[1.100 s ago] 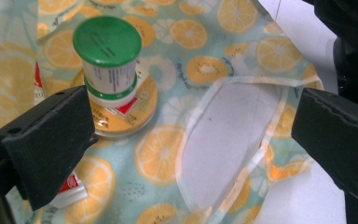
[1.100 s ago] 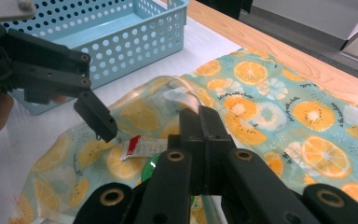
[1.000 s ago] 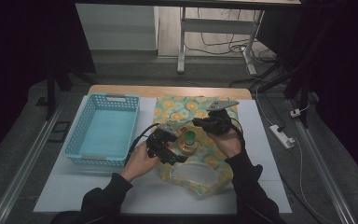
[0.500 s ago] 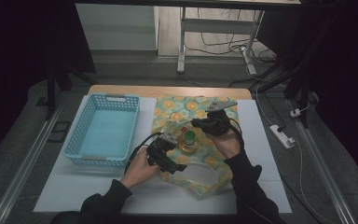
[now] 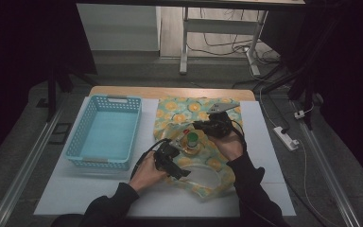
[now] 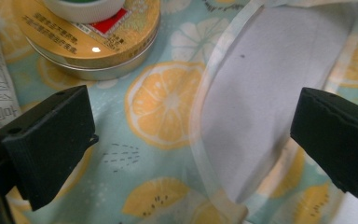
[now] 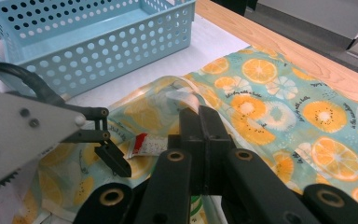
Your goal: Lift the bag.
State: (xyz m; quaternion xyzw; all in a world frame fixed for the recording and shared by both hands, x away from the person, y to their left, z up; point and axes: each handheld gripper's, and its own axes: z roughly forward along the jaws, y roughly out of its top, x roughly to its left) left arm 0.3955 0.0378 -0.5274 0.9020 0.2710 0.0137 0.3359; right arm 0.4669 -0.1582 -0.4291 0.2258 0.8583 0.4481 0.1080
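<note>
- Right gripper [image 7: 200, 135] pinches the bag [image 5: 203, 165] rim, lifting its mouth open.
- Left gripper [image 6: 191, 144] hangs wide open over the bag's handle [image 6: 200, 154], ready to grab.
- Tin [image 6: 91, 42] lies on the bag.

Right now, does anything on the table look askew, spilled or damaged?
Nothing is spilled or visibly broken. The citrus-print bag lies rumpled, its near end bunched and its clear handle folded over. The right gripper is shut on the bag's edge; the left gripper is open above the handle. The blue basket sits square.
</note>
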